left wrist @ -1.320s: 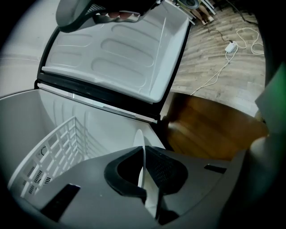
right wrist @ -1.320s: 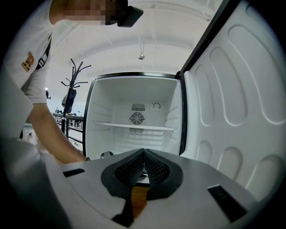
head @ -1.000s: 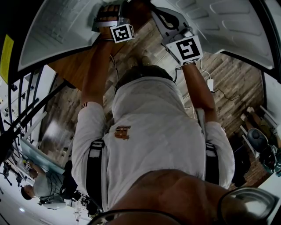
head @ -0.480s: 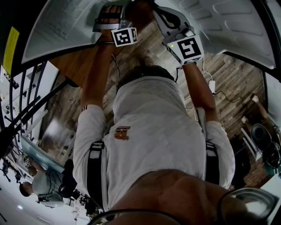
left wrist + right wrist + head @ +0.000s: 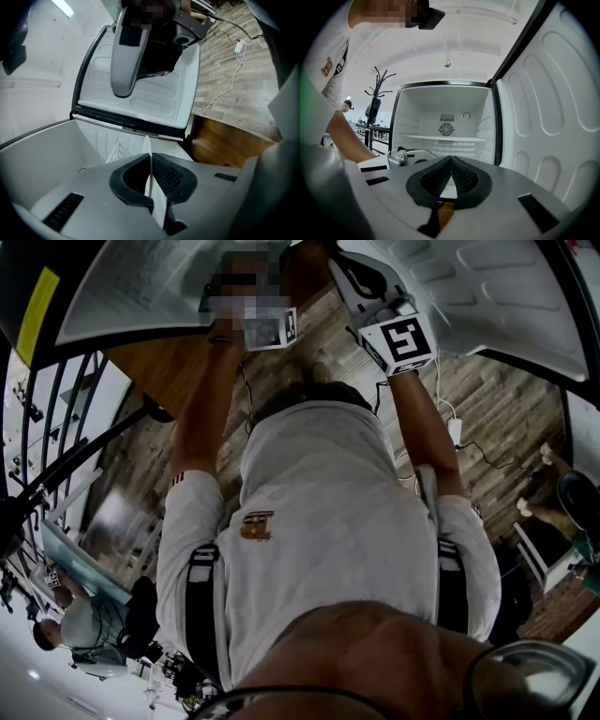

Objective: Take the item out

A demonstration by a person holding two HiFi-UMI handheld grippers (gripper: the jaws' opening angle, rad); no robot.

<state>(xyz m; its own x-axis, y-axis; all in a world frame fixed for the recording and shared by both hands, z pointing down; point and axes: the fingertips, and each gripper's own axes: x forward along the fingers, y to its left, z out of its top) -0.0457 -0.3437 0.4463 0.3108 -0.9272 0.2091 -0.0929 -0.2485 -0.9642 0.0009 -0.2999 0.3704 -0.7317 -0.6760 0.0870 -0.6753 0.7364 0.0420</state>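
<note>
- A wood-plank floor (image 5: 487, 399) lies below, and an open white fridge (image 5: 445, 105) stands ahead of me.
- My left tongs (image 5: 151, 161) are clamped on a thin white sheet (image 5: 148, 144), seen edge-on, at the fridge's mouth.
- My right tongs (image 5: 450, 161) are closed on nothing and face the wire shelf (image 5: 445, 137).
- I judge the grab done; carrying the sheet clear remains.

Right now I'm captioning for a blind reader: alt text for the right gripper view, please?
The right hand-held gripper, jaws shut on nothing, points into an open white fridge with one shelf and a round fan vent; its door stands open at right.
</note>
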